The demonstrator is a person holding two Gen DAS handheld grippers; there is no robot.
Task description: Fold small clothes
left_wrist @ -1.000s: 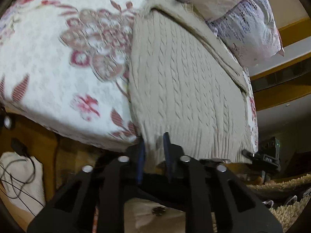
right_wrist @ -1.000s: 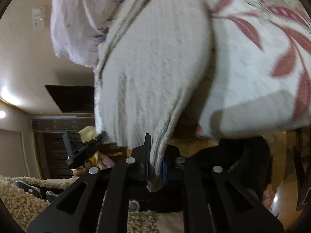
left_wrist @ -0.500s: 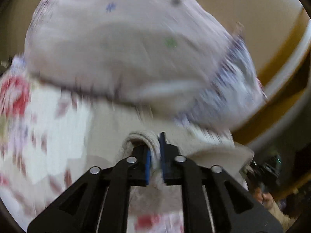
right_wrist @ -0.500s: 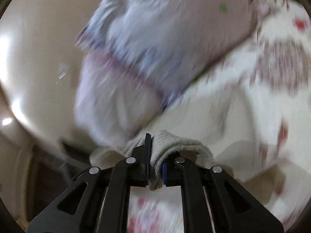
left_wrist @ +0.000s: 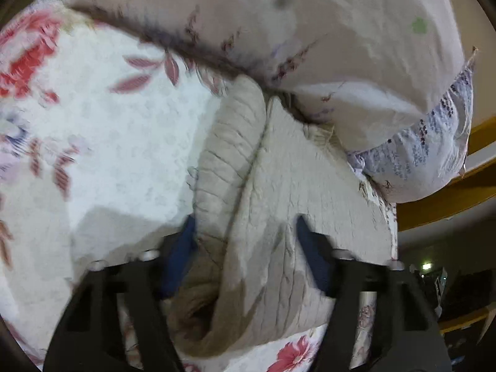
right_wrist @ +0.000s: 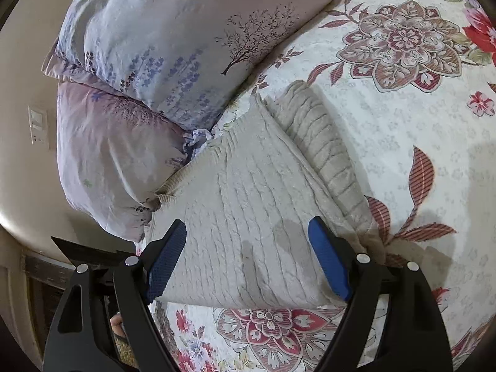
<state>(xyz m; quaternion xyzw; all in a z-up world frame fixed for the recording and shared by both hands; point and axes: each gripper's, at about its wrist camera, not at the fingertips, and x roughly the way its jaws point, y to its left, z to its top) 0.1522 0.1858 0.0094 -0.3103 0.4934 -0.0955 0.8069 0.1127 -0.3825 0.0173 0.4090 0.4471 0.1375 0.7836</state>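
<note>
sweater [right_wrist: 257, 204]: on the bedspread [right_wrist: 418, 142], between the right gripper's [right_wrist: 248, 260] spread fingers
pillows [right_wrist: 161, 62]: stacked, ahead-left of that gripper, touching the sweater's far edge

Two stacked pillows [right_wrist: 161, 71] rest on a floral bedspread [right_wrist: 418, 142].

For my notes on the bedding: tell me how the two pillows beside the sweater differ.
The upper pillow is bluish with a dark tree and purple flower sprigs; the lower pillow is pinkish and plainer, with only faint prints. The upper one lies on top of the lower one. The lower one touches the sweater. Both rest on the floral bedspread.
</note>
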